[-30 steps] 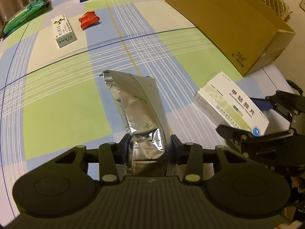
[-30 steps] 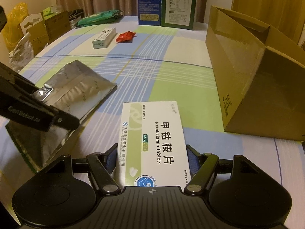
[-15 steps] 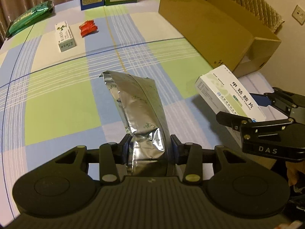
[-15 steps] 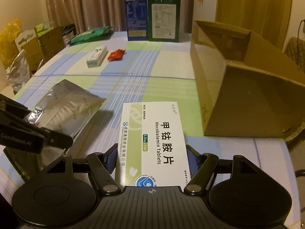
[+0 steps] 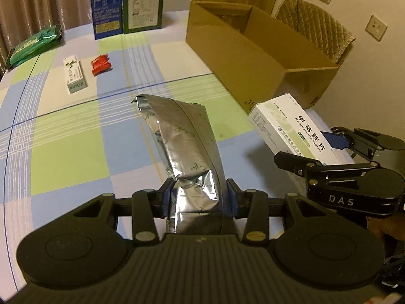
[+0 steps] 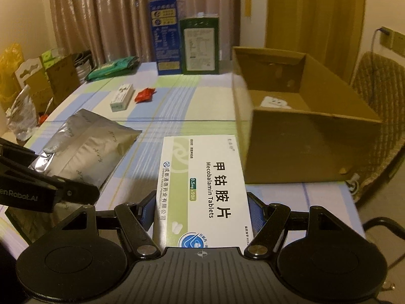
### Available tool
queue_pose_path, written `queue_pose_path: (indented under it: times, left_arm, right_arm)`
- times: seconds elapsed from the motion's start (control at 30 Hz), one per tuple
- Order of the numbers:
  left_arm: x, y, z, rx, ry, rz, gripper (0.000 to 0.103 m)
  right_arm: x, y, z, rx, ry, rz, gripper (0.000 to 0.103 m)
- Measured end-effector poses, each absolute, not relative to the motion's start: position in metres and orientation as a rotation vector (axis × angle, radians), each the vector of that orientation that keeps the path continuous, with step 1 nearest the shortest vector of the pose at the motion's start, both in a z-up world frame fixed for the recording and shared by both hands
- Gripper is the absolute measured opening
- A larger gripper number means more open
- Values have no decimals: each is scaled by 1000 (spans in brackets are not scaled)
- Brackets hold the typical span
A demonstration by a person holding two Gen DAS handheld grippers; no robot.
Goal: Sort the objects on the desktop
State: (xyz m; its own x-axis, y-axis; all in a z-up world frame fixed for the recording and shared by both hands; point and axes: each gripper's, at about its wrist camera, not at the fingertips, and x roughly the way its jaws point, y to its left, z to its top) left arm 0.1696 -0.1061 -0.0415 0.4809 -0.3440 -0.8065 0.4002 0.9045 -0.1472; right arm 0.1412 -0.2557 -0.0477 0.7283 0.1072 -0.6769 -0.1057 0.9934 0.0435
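Both tools have gone up since before; the left tool (image 5: 200, 197) is clamped on the foil bag (image 5: 184, 147), the right tool (image 6: 202, 212) on the pill box (image 6: 202, 190), both above the desk (image 5: 76, 139); the carton (image 6: 303, 116) sits farther back.

1. Foil pouch (image 5: 184, 152): lower end hidden behind left claw (image 5: 200, 197) body.
2. Tablet box (image 6: 202, 190): near end hidden under right claw (image 6: 202, 210) housing; small print unreadable.
3. Cardboard box (image 6: 303, 116): pale item on floor inside, too blurred to ID.
4. Blue carton (image 5: 106, 5), green carton (image 5: 144, 0): tops cut by frame edge, left wrist view.
5. Hand (image 5: 387, 228): only a sliver visible at frame edge.
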Motion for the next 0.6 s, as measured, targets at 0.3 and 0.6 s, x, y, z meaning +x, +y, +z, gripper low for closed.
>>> queue_pose_path:
  times: [0.3, 0.6]
  left_arm:
    - [161, -136, -21, 69, 927, -509, 37]
    - [159, -165, -9, 74, 901, -552, 37]
  right_arm:
    - [123, -290, -22, 40, 699, 39, 68]
    - [114, -321, -7, 72, 671, -18, 68]
